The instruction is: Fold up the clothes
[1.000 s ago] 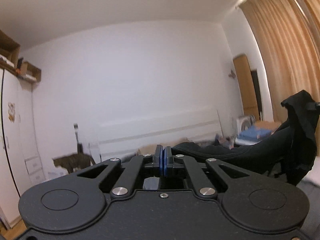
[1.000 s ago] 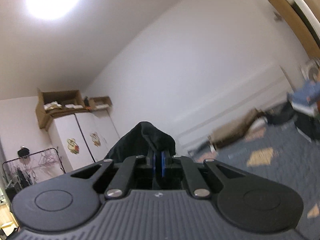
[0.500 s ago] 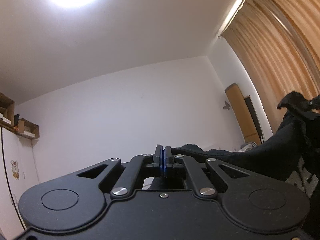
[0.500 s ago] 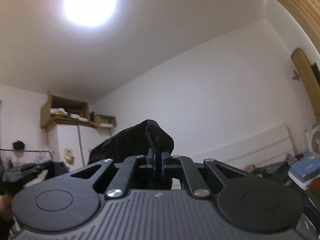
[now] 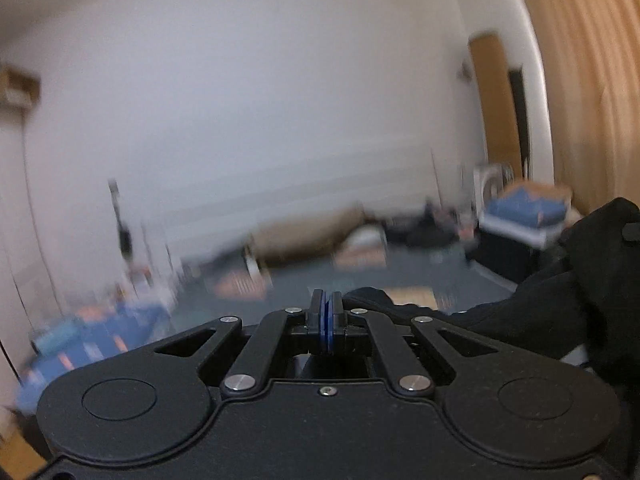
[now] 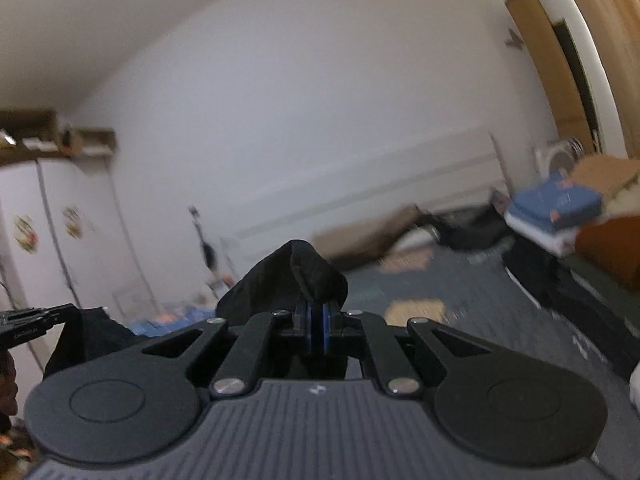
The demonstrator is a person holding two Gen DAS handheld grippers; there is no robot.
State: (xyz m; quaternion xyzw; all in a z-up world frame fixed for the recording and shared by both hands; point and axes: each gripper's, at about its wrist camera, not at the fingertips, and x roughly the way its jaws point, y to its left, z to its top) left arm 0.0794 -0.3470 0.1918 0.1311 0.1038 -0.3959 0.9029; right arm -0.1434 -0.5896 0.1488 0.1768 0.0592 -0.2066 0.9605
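Open carpet (image 6: 472, 292) ahead; stacked bedding (image 6: 556, 208) and boxes along the right.

Both grippers are matte black, with silver screws, round caps and blue-padded jaws.

Left gripper (image 5: 327, 306): black two-finger tool with blue pads, pinched together, aimed slightly downward.
Right gripper (image 6: 316, 312): same build, jaws clamped on black cloth (image 6: 296, 280) bunching toward 12 o'clock.
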